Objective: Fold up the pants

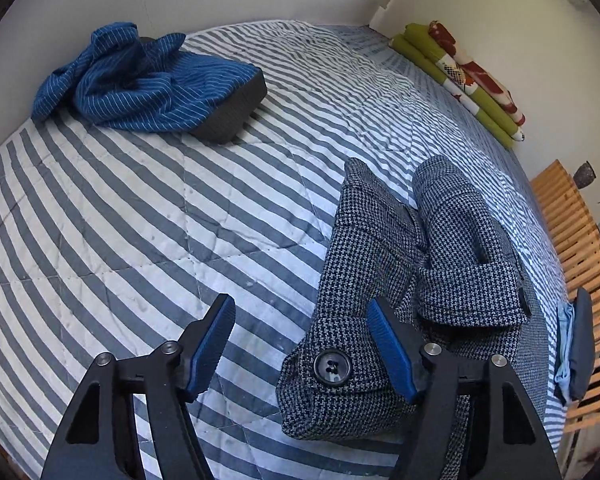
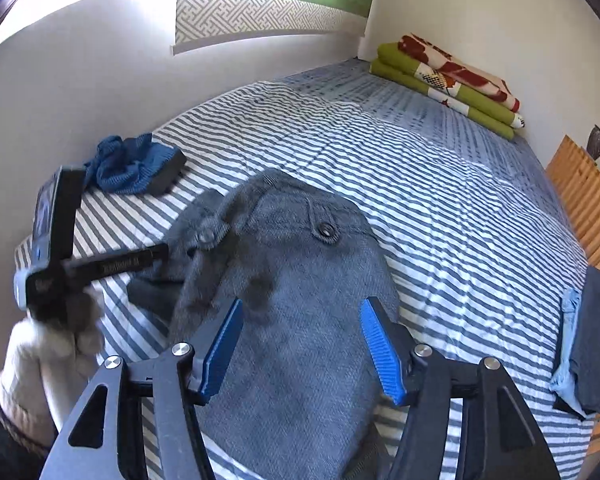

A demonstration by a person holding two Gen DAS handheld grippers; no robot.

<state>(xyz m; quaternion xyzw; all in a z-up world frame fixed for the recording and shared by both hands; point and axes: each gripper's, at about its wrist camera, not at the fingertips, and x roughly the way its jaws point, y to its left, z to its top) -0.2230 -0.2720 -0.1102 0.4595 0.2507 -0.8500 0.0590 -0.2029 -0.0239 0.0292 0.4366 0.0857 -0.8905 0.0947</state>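
So on the far left there's a crumpled blue pinstriped garment (image 1: 140, 76) draped over a dark grey foam block (image 1: 236, 112), sitting on the grey-and-white striped quilt (image 1: 100, 208) that covers the bed. Moving right, the left gripper (image 1: 304, 344) has its blue-padded fingers spread wide apart, nothing between them, with one pad right up against the waistband of the grey houndstooth pants (image 1: 380, 264). Those pants lie bunched on the quilt, big dark button (image 1: 332, 366) facing up. The right gripper (image 2: 302, 350) hangs over the same pants, fingers apart too, holding nothing. Further right, folded green and floral blankets (image 1: 460, 76) are stacked against the wall, and a wooden slatted frame (image 1: 572, 240) runs along the bed's edge.
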